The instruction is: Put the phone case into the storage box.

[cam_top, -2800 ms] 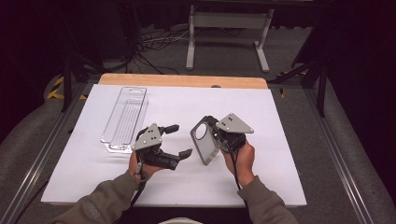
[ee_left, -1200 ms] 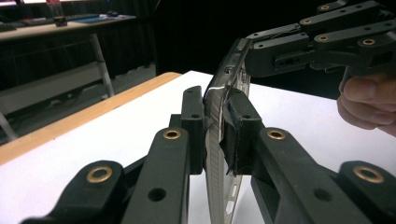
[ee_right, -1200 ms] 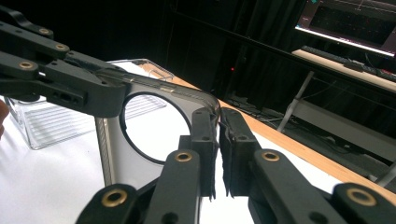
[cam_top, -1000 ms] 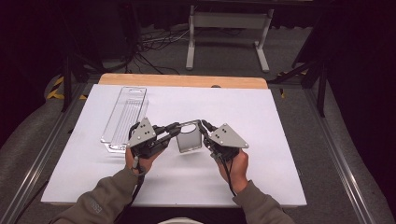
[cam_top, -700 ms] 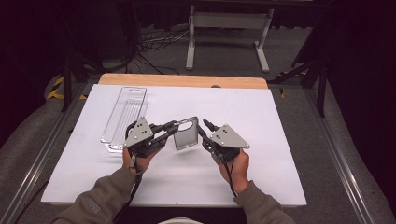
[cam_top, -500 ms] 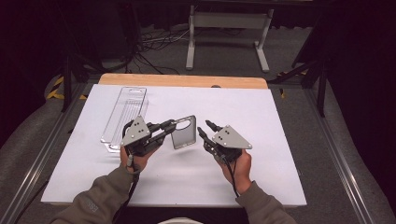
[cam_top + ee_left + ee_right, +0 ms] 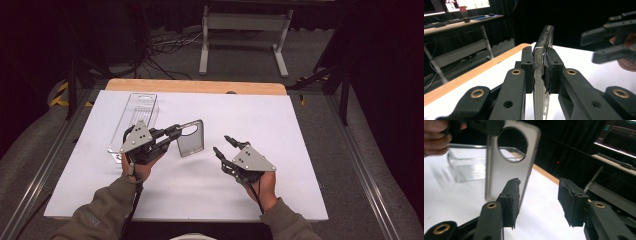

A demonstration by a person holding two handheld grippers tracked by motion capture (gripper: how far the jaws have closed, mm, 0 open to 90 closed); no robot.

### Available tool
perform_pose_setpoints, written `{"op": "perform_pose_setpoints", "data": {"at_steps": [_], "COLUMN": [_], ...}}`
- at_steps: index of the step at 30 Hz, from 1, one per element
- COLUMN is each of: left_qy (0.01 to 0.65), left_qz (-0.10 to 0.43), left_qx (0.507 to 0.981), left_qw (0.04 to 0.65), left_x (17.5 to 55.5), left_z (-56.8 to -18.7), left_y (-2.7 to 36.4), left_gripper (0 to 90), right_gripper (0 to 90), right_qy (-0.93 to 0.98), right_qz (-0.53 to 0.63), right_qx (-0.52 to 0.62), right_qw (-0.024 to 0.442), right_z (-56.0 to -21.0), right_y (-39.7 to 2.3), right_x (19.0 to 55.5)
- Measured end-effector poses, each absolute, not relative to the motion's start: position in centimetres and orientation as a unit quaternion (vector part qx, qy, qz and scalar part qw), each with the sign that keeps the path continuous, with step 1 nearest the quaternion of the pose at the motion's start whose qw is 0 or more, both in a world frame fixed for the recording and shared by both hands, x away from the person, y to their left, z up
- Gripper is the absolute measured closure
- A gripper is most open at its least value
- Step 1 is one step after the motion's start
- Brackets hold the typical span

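The grey phone case (image 7: 191,138) stands on edge above the white tabletop (image 7: 300,130), a little left of its middle, its long axis running from near edge toward far edge and tilted upward. Its round camera cut-out sits at the upper end, close to the left gripper (image 7: 172,134). In the right gripper view the case (image 7: 507,167) is upright, cut-out at the top, its flat back facing the camera.

The left gripper is clamped on the case: in the left gripper view its two padded jaws press on either side of the thin edge of the case (image 7: 543,57), with no gap visible. The case seems to be lifted off the tabletop rather than resting on it, though the high view does not settle that.

The right gripper (image 7: 226,145) hovers near the tabletop's middle, right of the case and apart from it, its jaws spread wide and holding nothing (image 7: 539,197).

A clear plastic tray (image 7: 136,117) lies toward the tabletop's far left corner, behind the left hand (image 7: 140,167).
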State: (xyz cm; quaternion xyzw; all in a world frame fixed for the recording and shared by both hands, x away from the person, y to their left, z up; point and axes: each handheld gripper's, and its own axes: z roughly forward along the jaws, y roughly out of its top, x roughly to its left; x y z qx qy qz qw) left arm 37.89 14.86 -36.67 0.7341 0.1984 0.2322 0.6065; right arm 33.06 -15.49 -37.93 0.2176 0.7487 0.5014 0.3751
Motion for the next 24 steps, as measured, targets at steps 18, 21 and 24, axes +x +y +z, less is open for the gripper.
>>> {"op": "perform_pose_setpoints", "data": {"at_steps": [18, 21, 24], "left_qy": [0.208, 0.213, 0.216], "left_qz": [0.251, 0.251, 0.254], "left_qx": [0.716, 0.713, 0.714], "left_qw": [0.617, 0.619, 0.616], "left_x": [38.2, 38.3, 38.3], "left_z": [-35.8, -35.7, -35.6], "left_y": [17.2, 17.7, 18.2], "left_gripper": [79.8, 79.8, 79.8], "right_gripper": [29.2, 23.5, 16.0], "right_qy": [0.762, 0.763, 0.762], "right_qz": [0.492, 0.493, 0.489], "right_qx": [0.225, 0.235, 0.256], "right_qw": [0.356, 0.346, 0.340], "right_z": [-39.8, -40.0, -40.3], "right_y": [-17.7, -18.1, -18.9], "right_x": [31.3, 31.4, 31.5]}}
